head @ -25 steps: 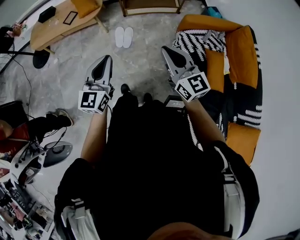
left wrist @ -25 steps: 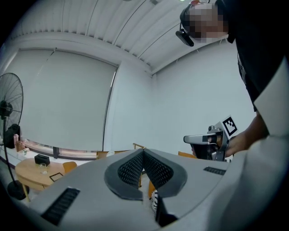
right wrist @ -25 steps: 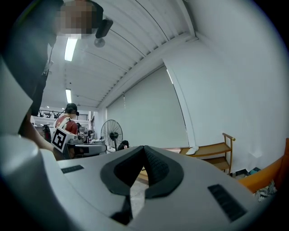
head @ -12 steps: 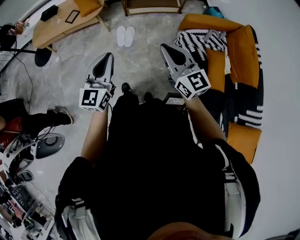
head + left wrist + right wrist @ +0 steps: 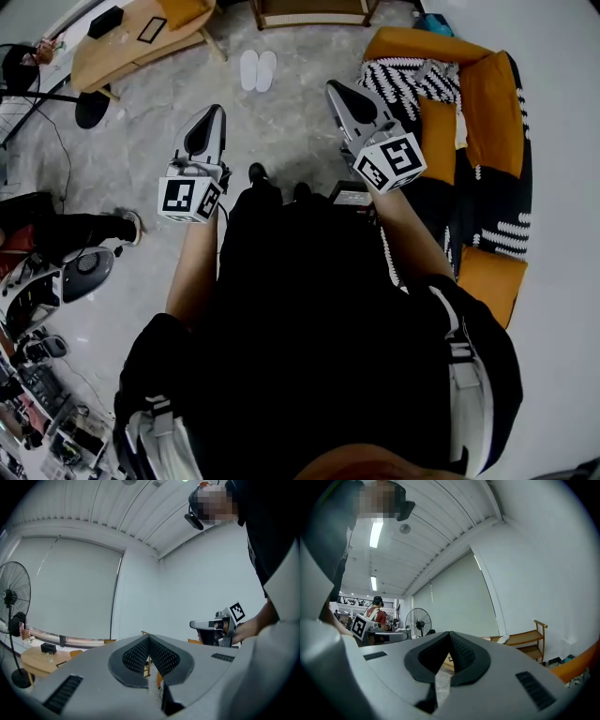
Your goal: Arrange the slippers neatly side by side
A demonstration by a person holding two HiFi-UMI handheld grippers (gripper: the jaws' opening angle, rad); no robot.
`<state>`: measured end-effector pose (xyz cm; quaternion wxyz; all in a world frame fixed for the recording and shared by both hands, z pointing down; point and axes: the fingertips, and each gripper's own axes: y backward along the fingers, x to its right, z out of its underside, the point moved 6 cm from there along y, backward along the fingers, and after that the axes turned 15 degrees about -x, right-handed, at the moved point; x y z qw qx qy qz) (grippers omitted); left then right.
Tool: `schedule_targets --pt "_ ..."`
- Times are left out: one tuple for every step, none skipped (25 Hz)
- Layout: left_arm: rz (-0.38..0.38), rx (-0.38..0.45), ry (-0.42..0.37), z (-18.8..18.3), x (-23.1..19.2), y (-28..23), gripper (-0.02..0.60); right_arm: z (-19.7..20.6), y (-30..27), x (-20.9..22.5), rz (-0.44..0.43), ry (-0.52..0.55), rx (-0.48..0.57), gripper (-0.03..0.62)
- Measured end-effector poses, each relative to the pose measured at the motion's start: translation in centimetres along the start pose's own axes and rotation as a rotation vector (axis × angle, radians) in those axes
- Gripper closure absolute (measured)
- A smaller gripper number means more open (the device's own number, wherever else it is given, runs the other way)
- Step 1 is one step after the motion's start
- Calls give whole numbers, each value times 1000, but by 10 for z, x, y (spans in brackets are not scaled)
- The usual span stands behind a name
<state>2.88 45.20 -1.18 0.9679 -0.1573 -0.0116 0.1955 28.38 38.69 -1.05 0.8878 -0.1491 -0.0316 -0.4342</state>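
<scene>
While almost nothing moves over the last second, the one clear shift sits at the left edge of the head view, where a bystander's dark-trousered leg and shoe [image 5: 89, 229] has drawn back slightly toward the frame edge; it has no bearing on the job. Above it, in the upper left, the light wooden oval table [image 5: 127, 52] has only drifted a touch as the head camera shifts. Left of centre, the grey left gripper [image 5: 216, 112] stays level in front of the person's body, its dark ribbed pads pressed together with nothing between them, as its own view confirms. At the upper centre of the frame, the pair of white slippers [image 5: 256, 70] lies on the grey marbled floor [image 5: 281, 141], the two soles parallel and touching or nearly so, well apart from both grippers; their small slide to the right in the frame looks like camera motion, not a push. Right of centre, the grey right gripper [image 5: 334, 91] likewise keeps still, jaws closed and empty. At the far right stands the orange sofa [image 5: 487, 84] with its black-and-white patterned throw [image 5: 403, 80]. Judging by this, the slippers already look tidy, so either the arranging is finished or nothing remains but to step away.
</scene>
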Motion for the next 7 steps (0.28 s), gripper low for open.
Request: schedule_targets --pt "-1 2 0 1 1 1 566 1 0 -1 -1 0 0 563" --pt "0 4 -2 1 2 2 566 2 1 -1 -2 -1 1 563" --pt "1 5 -4 1 4 3 566 3 2 -1 -3 -3 2 563" --pt "2 5 -6 2 6 3 566 4 2 -1 -4 -4 2 563" --pt "4 5 -8 2 8 3 566 5 3 -1 -4 -5 2 563" --pt "5 5 -9 2 9 3 566 5 3 -1 -5 -4 2 563" --pt "7 5 -9 2 10 3 566 5 4 -1 -6 -4 2 563"
